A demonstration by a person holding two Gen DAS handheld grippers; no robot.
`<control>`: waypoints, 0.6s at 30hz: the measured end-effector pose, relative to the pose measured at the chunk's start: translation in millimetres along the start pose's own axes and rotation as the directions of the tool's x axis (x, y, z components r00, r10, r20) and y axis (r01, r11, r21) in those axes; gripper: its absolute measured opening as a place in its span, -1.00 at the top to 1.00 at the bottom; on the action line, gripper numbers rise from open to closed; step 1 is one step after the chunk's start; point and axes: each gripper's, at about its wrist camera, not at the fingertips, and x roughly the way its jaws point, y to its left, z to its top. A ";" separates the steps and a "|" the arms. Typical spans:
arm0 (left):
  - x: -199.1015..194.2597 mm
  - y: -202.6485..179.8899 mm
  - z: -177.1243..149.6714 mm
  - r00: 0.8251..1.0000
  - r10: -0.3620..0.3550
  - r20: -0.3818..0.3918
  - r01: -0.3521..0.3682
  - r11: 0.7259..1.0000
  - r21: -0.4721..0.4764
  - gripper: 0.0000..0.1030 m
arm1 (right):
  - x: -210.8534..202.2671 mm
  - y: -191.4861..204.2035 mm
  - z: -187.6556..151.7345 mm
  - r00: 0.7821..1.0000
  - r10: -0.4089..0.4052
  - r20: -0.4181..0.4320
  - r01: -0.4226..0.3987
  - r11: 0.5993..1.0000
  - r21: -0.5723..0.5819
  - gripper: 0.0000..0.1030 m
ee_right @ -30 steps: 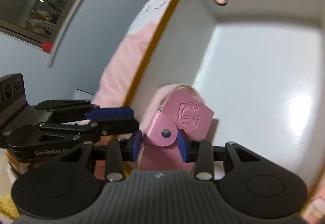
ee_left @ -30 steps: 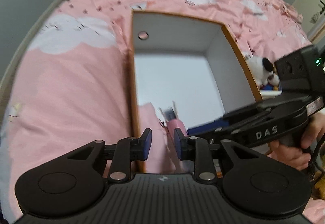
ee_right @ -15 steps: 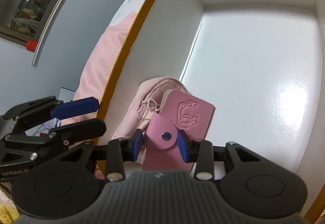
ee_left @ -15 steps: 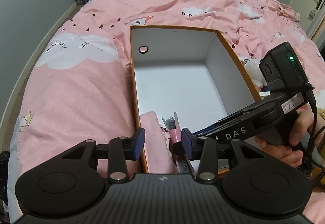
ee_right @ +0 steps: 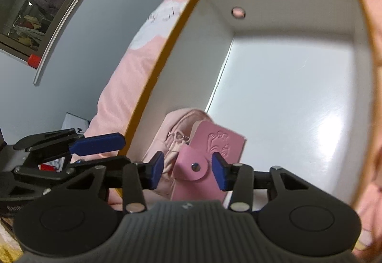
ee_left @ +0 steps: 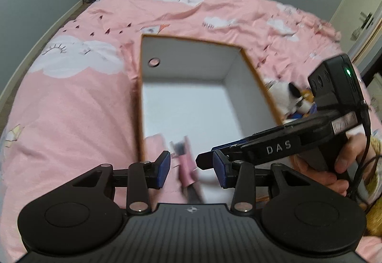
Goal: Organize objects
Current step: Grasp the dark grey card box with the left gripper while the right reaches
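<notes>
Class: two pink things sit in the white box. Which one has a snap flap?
The flat pink case with the embossed cartoon, leaning against the paler zipped pouch at the box's left wall.

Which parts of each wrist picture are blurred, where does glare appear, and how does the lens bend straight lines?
Left wrist view: motion blur smears the pink pouch and the white box rim, while the left gripper stays sharp; the wall edge curves. Right wrist view: a bright glare patch lies on the box floor; the rim is soft and bowed; the pink snap case reads fairly clearly.
</notes>
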 end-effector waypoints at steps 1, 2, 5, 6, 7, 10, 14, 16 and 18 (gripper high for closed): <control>-1.8 -3.4 0.5 1.000 -0.014 0.016 0.014 1.000 -0.001 0.06 | -9.7 3.5 -2.1 0.999 -0.026 0.025 0.027 1.000 -0.016 0.14; -4.0 -9.2 0.4 0.999 -0.030 0.034 0.030 1.000 0.004 0.06 | -20.6 6.0 -4.8 0.998 -0.051 0.048 0.053 0.998 -0.027 0.14; -8.5 -28.0 -0.3 0.993 -0.083 0.082 0.082 0.996 0.020 0.06 | -61.1 9.3 -18.0 0.981 -0.136 0.142 0.144 0.988 -0.050 0.14; -9.2 -34.6 -0.6 0.990 -0.105 0.093 0.103 0.994 0.026 0.06 | -83.2 6.6 -21.8 0.972 -0.163 0.168 0.174 0.984 -0.049 0.14; -9.7 -41.4 -1.2 0.986 -0.130 0.100 0.127 0.991 0.035 0.07 | -98.2 5.1 -28.0 0.960 -0.200 0.197 0.213 0.976 -0.046 0.14; -7.1 -64.2 -1.3 0.971 -0.217 0.102 0.212 0.976 0.056 0.13 | -138.5 -3.5 -53.4 0.902 -0.320 0.291 0.341 0.940 -0.024 0.20; 10.5 -98.0 -1.3 0.940 -0.339 0.042 0.336 0.940 0.066 0.14 | -176.9 -18.4 -89.9 0.809 -0.465 0.360 0.482 0.875 0.047 0.34; 22.9 -115.9 -3.2 0.935 -0.354 0.004 0.352 0.933 0.077 0.14 | -192.5 -28.0 -107.8 0.766 -0.525 0.372 0.532 0.842 0.093 0.43; 38.7 -133.0 -6.8 0.933 -0.356 -0.043 0.359 0.929 0.089 0.14 | -199.5 -37.3 -122.1 0.734 -0.570 0.369 0.563 0.815 0.139 0.43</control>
